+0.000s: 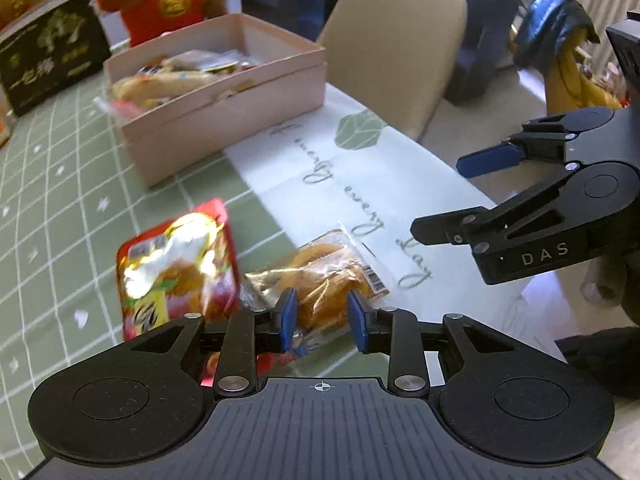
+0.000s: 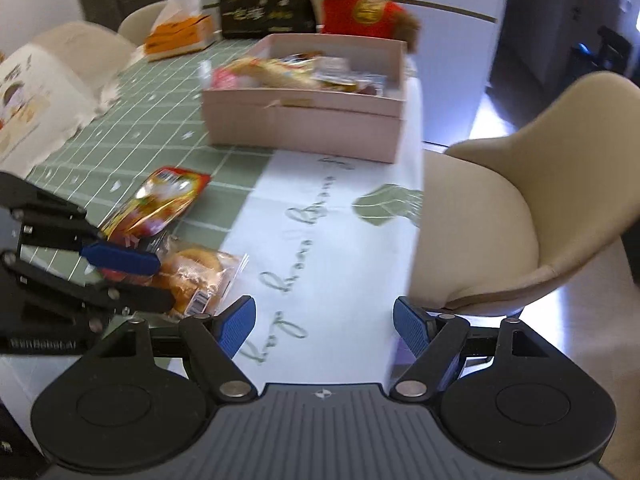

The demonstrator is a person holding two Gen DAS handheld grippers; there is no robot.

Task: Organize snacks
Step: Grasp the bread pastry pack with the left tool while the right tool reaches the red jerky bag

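A clear-wrapped bread snack lies on the table next to a red snack bag. My left gripper has its blue pads on either side of the bread snack, closed on it. In the right wrist view the left gripper grips the bread snack beside the red bag. My right gripper is open and empty above the white runner; it also shows in the left wrist view. A pink box holding several snacks stands further back, also seen in the right wrist view.
A beige chair stands at the table's right edge. A black box, a red plush toy and an orange tissue pack sit at the far end. A paper bag is at left. Bananas hang at right.
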